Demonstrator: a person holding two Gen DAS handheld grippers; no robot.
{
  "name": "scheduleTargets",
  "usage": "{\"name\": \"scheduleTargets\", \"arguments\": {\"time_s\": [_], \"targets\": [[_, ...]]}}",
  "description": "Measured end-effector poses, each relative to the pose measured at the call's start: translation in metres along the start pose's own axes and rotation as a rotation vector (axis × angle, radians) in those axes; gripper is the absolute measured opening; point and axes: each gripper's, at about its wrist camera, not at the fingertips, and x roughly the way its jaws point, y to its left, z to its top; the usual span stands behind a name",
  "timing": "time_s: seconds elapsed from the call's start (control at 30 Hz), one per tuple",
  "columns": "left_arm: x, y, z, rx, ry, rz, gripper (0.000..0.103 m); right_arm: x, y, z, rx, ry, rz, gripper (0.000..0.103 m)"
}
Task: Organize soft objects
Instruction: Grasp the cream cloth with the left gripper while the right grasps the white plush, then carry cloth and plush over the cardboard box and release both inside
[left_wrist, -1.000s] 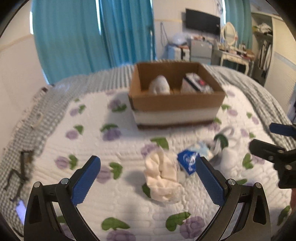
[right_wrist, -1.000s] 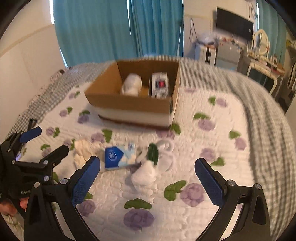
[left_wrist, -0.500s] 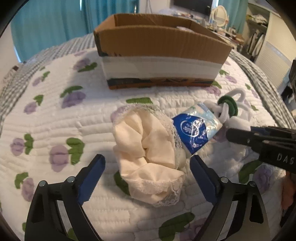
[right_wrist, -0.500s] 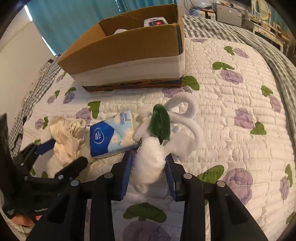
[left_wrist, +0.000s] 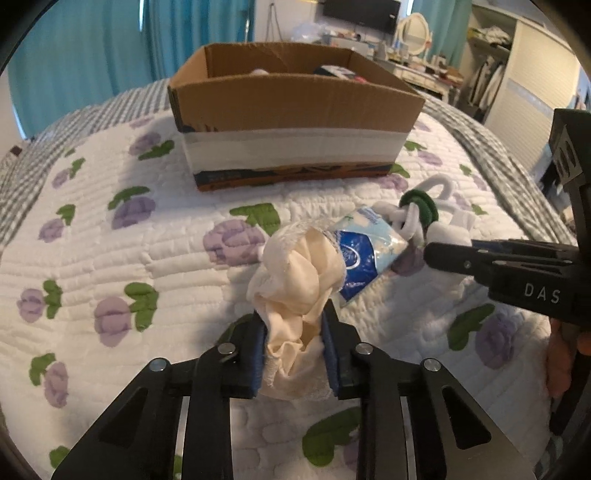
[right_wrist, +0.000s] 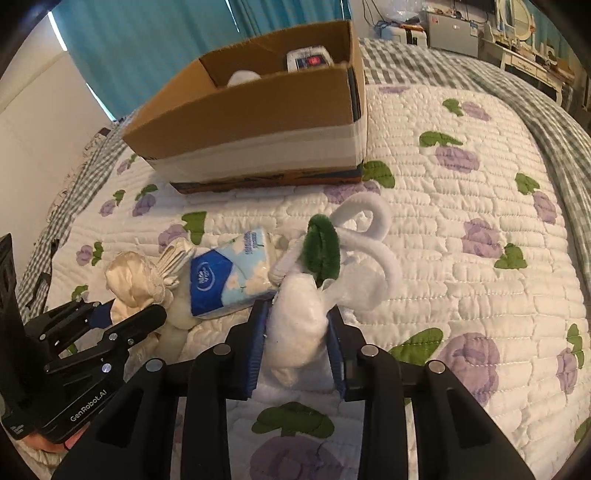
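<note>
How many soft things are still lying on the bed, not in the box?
3: the cream cloth pinched in the left claw, the blue tissue pack in the middle, and the white plush toy pinched in the right claw. Others could be hidden.

In the left wrist view, the white letters "DAS" stand on the black body of the right gripper (left_wrist: 447, 254), which reaches in from the right edge. In the right wrist view, "GenRobot.AI" is printed in white along the black arm of the left gripper (right_wrist: 122, 312) at the lower left. The blue tissue pack (right_wrist: 229, 278) carries a round white emblem and a line of pale lettering near its top end, both too small and blurred to read
</note>
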Motion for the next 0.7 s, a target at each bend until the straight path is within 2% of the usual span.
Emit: {"name": "scheduleTargets", "arguments": {"time_s": [0.1, 0.3, 0.5, 0.63, 0.7], "targets": [[-0.009, -0.003, -0.002, 0.006, -0.010, 0.007, 0.019, -0.011, 0.002, -0.002, -0.003, -0.031, 0.013, 0.029], [-0.040, -0.006, -0.003, -0.003, -0.060, 0.024, 0.019, -0.044, 0.012, -0.008, -0.032, -0.104, 0.011, 0.029], [-0.084, -0.010, 0.004, -0.001, -0.142, 0.026, 0.019, -0.078, 0.023, -0.013, -0.048, -0.160, 0.052, 0.029], [-0.113, -0.017, 0.015, 0.031, -0.203, 0.044, 0.019, -0.109, 0.036, -0.005, -0.087, -0.218, 0.064, 0.029], [-0.126, -0.019, 0.023, 0.038, -0.222, 0.026, 0.019, -0.123, 0.042, 0.001, -0.109, -0.249, 0.064, 0.029]]}}
